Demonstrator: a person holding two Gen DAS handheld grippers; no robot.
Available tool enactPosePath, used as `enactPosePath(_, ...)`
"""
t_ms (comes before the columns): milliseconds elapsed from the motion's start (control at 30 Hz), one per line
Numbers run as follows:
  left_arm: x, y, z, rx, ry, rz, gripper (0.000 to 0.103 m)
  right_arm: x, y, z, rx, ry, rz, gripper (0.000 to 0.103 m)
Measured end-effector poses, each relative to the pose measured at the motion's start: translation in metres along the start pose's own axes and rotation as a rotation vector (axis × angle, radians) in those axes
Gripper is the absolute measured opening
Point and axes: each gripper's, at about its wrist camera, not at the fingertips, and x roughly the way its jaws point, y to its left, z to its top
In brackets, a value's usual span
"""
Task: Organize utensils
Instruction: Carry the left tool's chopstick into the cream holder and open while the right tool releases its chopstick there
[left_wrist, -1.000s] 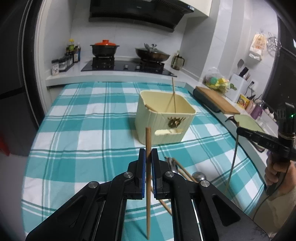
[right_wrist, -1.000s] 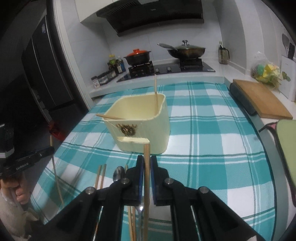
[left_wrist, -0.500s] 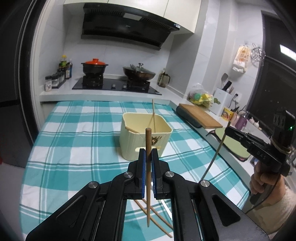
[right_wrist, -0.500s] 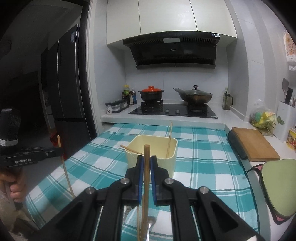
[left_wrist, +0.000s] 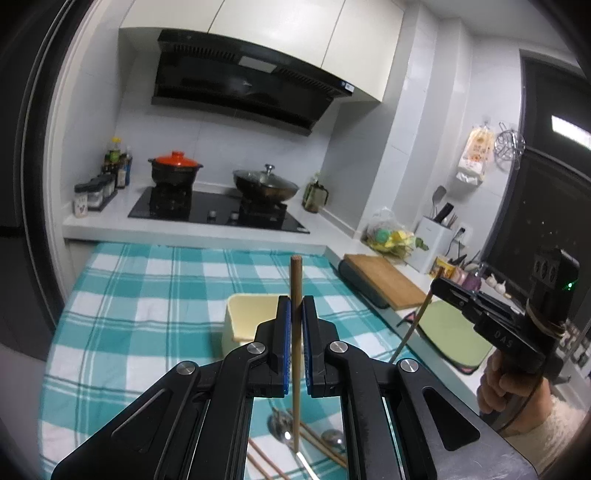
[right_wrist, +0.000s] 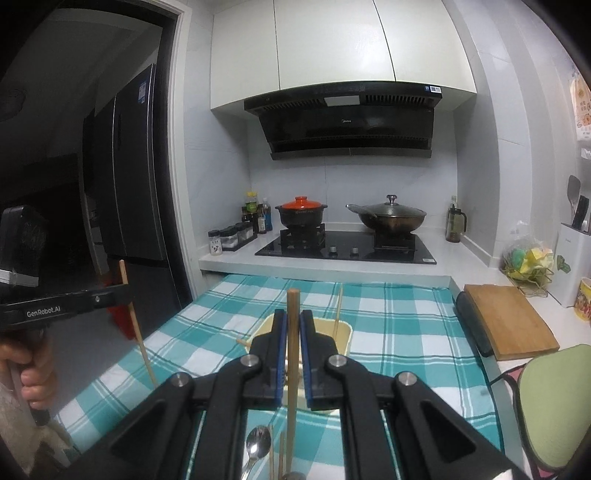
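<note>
In the left wrist view my left gripper (left_wrist: 294, 306) is shut on a wooden chopstick (left_wrist: 295, 273), which it holds upright above the checked cloth. The cream utensil bin (left_wrist: 242, 317) sits just behind it, partly hidden by the fingers. In the right wrist view my right gripper (right_wrist: 291, 321) is likewise shut on an upright chopstick (right_wrist: 293, 302), in front of the bin (right_wrist: 342, 332). One chopstick (right_wrist: 338, 310) stands in the bin and another (right_wrist: 243, 341) leans on its rim. Spoons (left_wrist: 280, 430) (right_wrist: 258, 441) and loose chopsticks (left_wrist: 321, 446) lie on the cloth below.
Past the table's far edge is a stove (right_wrist: 345, 249) with a red-lidded pot (right_wrist: 301, 212) and a wok (right_wrist: 391, 218). A wooden cutting board (right_wrist: 508, 321) and a green mat (right_wrist: 554, 402) lie on the right counter. A dark fridge (right_wrist: 129, 184) stands at the left.
Both grippers have risen with their chopsticks and tipped up toward level. The bin and the cloth have dropped lower in both views. The jaws stay shut.
</note>
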Motion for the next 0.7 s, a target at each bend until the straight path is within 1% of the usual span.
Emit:
enactPosePath(167,0.029,-0.001,0.043,0.003,-0.064,0.011,0.004,0.02,-0.004,0.042,-0.022,-0.065,-0.008,0.007)
enactPosePath(300,0.064,-0.001,0.064,0.018,-0.108,0.046,0.004,0.045,-0.008,0.07,-0.035,-0.115,-0.01,0.007)
enactPosePath(367,0.088,0.002,0.069,0.016,-0.101,0.06,0.004,0.062,-0.009,0.077,-0.049,-0.136,-0.008,0.007)
enactPosePath(433,0.113,0.007,0.069,-0.002,-0.066,0.059,0.004,0.076,-0.011,0.078,-0.06,-0.148,0.002,0.007)
enactPosePath(467,0.126,0.009,0.067,-0.01,-0.044,0.058,0.004,0.085,-0.012,0.076,-0.062,-0.144,0.012,0.007)
enactPosePath(567,0.159,0.014,0.055,-0.017,0.03,0.062,0.004,0.121,-0.017,0.066,-0.069,-0.066,0.022,0.007)
enactPosePath(700,0.194,0.02,0.032,-0.021,0.128,0.073,0.004,0.167,-0.03,0.043,-0.04,0.087,0.045,0.007)
